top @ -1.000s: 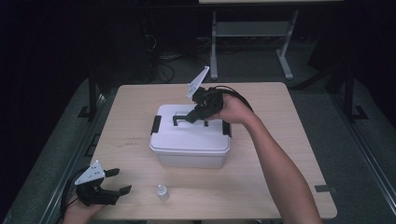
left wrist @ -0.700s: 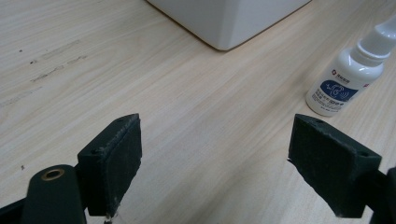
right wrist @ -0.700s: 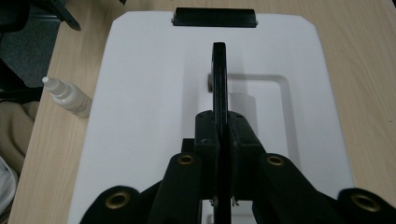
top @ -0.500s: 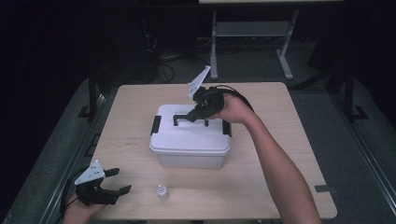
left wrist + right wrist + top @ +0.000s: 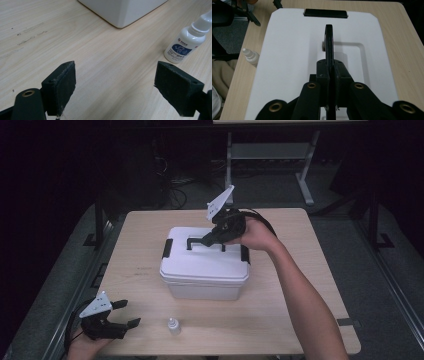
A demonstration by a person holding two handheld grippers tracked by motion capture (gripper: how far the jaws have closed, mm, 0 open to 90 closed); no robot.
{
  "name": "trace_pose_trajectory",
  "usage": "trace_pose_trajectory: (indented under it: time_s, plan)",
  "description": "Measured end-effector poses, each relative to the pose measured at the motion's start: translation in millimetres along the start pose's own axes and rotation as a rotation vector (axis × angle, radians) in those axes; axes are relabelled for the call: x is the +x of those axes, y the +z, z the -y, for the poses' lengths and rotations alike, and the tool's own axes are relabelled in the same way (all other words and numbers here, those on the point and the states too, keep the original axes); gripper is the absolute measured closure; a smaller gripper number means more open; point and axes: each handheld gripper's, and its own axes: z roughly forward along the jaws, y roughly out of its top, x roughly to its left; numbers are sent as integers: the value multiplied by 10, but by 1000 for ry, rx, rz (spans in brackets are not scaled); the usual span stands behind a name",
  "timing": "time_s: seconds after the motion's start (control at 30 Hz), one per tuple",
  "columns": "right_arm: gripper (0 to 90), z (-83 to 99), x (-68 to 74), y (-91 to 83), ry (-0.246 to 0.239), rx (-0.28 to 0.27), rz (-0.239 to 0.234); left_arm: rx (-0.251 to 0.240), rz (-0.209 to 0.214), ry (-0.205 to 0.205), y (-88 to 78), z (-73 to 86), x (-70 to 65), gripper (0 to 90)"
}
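Note:
A white lidded box (image 5: 200,267) stands in the middle of the table, with a black carry handle (image 5: 196,240) upright on its lid. My right gripper (image 5: 212,239) reaches in from the right and is shut on that handle. In the right gripper view, the thin handle (image 5: 328,40) is pinched between the pads of the right gripper (image 5: 329,68) above the lid (image 5: 287,50). My left gripper (image 5: 129,313) rests open at the table's front left corner. In the left gripper view, only bare wood lies between the jaws of the left gripper (image 5: 116,75).
A small white dropper bottle (image 5: 173,326) stands near the front edge, just right of the left gripper and in front of the box; it is also close by (image 5: 185,46). Black latches (image 5: 167,247) sit at the box's ends. Bare tabletop (image 5: 300,245) surrounds the box.

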Motion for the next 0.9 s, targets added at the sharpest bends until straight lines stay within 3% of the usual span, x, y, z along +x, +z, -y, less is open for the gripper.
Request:
trace_pose_trajectory:
  time_s: [0.3, 0.9]
  plan:
    - [840, 12, 120, -220, -23, -4, 20, 1, -1, 1, 9, -2, -7, 173]
    - [839, 204, 409, -771, -34, -10, 84, 11, -3, 2, 26, -7, -18, 173]
